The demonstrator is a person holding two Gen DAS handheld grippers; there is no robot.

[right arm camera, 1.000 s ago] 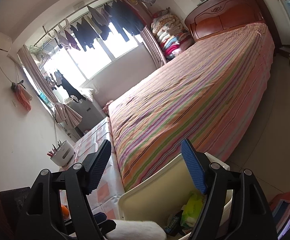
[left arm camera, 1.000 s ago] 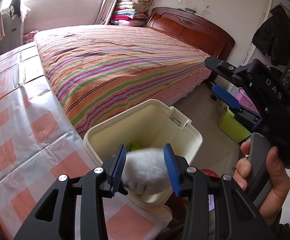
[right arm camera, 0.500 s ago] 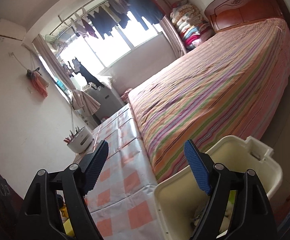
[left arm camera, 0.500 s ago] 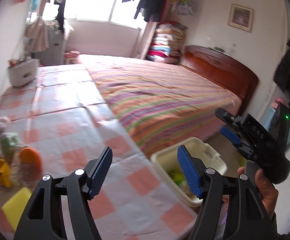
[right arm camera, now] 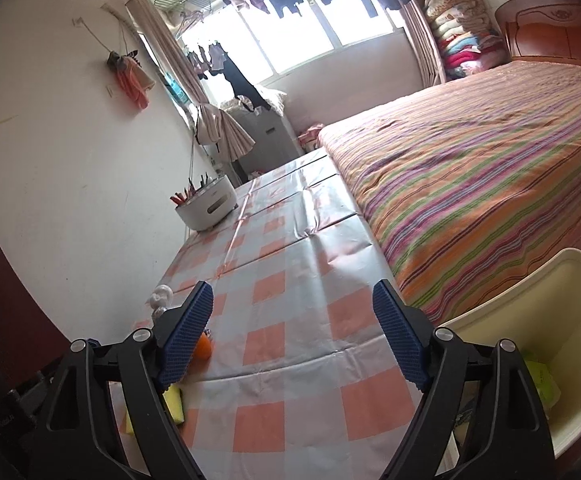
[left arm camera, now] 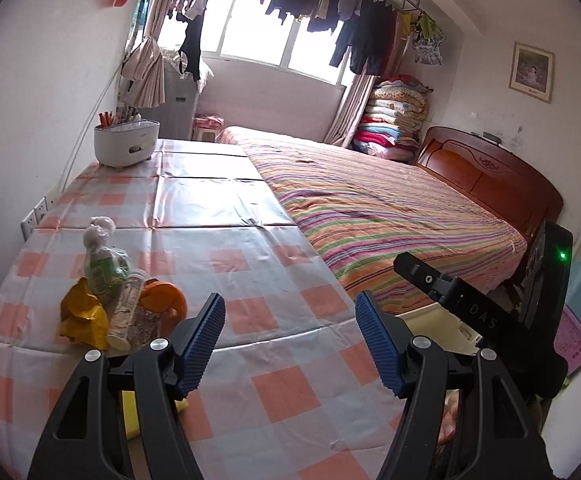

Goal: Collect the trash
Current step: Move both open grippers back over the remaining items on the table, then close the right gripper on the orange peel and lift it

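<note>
In the left wrist view, the left tongs [left arm camera: 290, 344] are spread wide and hold nothing above the checkered surface [left arm camera: 226, 240], where a heap of trash [left arm camera: 118, 304] lies to their left: a crumpled yellow wrapper [left arm camera: 80, 316], a knotted plastic bag [left arm camera: 100, 258], a clear tube [left arm camera: 124, 314] and an orange piece [left arm camera: 166, 298], all touching, with the right tongs [left arm camera: 462, 304] off the surface's right edge before the striped bed [left arm camera: 390, 216]. In the right wrist view, the right tongs [right arm camera: 294, 340] also gape with nothing between them, over the same surface [right arm camera: 290, 272]; the cream bin [right arm camera: 550, 320] stands at its right edge beside the bed [right arm camera: 490, 176], with green litter [right arm camera: 542, 376] inside.
</note>
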